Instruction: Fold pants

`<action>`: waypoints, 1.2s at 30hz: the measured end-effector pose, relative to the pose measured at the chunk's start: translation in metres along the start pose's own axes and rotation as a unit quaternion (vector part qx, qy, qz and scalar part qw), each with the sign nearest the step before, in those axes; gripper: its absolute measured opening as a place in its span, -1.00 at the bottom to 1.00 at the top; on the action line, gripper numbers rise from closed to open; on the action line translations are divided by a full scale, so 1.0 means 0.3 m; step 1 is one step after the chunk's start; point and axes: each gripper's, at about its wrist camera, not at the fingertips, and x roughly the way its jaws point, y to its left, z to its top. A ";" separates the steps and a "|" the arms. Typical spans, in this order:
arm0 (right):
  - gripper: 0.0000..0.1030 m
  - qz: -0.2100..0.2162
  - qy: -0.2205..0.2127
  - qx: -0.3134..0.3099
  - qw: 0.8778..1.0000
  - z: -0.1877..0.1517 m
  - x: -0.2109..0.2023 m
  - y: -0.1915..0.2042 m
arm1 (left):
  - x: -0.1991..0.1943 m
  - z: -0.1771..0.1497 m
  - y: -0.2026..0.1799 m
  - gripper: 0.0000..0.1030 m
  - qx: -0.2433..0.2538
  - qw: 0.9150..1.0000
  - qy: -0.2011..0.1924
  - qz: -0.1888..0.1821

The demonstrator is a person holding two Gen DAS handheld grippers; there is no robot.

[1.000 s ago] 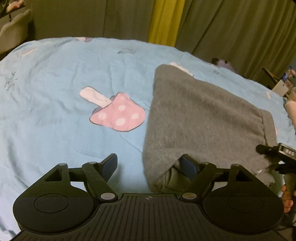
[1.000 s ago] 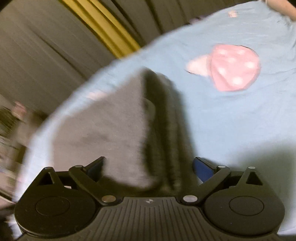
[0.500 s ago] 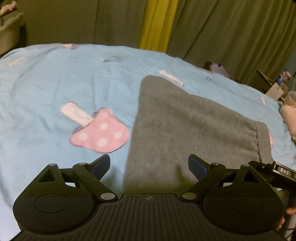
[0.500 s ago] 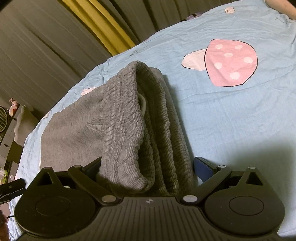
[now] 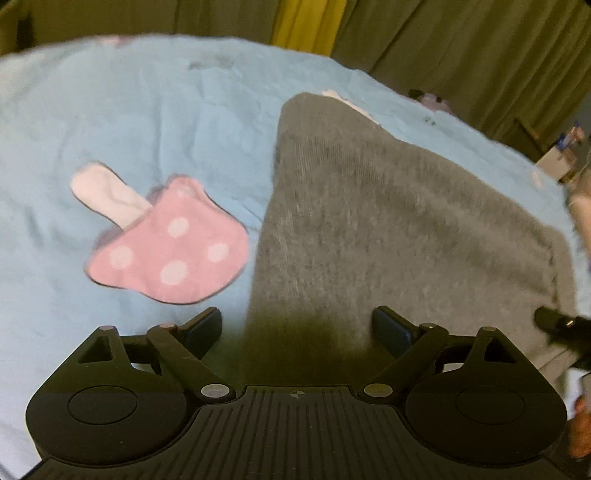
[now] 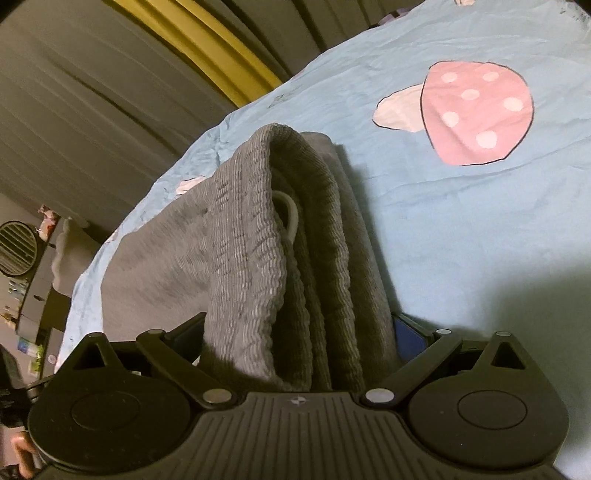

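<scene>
The grey knit pants (image 5: 399,221) are lying folded on a light blue bedsheet (image 5: 140,122), flat in the left wrist view, with the ribbed waistband (image 6: 258,236) lying at the near end in the right wrist view.

The left gripper (image 5: 295,328) is standing wide open above the near edge of the pants, its fingers (image 5: 205,326) well apart and holding nothing; one finger is over bare sheet, the other over grey cloth. This view is blurred.

The right gripper (image 6: 295,332) is straddling the stacked waistband layers, the thick bundle filling the space between its fingers (image 6: 406,332). The fingers are lying against both sides of the bundle, but I cannot tell whether they are pressing it or merely sitting around it. A white drawstring loop (image 6: 290,212) is showing between the layers. The cloth is hiding most of the inner finger faces.

Surroundings: a pink mushroom print with white spots (image 5: 170,247) is lying on the sheet just left of the pants in the left view. Grey-green curtains (image 5: 461,44) with a yellow strip (image 5: 306,22) are hanging beyond the far edge of the bed. In the right view, a round dark fan (image 6: 16,247) and cluttered furniture are standing at the left, off the bed. The tip of the right gripper is showing at the right edge of the left view, against the pants' right border.
</scene>
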 end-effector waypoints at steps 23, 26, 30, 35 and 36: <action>0.18 0.015 -0.044 -0.010 0.999 0.018 0.018 0.060 | 0.093 0.102 0.020 -0.34 -0.030 0.993 -0.004 -0.116; 0.12 0.023 -0.071 -0.014 0.997 0.017 -0.017 0.096 | 0.050 0.108 0.004 -0.39 -0.003 0.990 -0.047 -0.130; 0.08 0.033 -0.095 -0.020 0.995 0.045 -0.047 0.147 | 0.004 0.131 -0.040 -0.40 0.027 0.985 -0.107 -0.137; 0.06 0.033 -0.131 -0.034 0.990 0.133 -0.064 0.188 | -0.023 0.216 -0.059 -0.40 0.022 0.971 -0.169 -0.165; 0.06 0.031 -0.139 -0.038 0.989 0.156 -0.063 0.197 | -0.021 0.229 -0.067 -0.40 0.028 0.969 -0.180 -0.165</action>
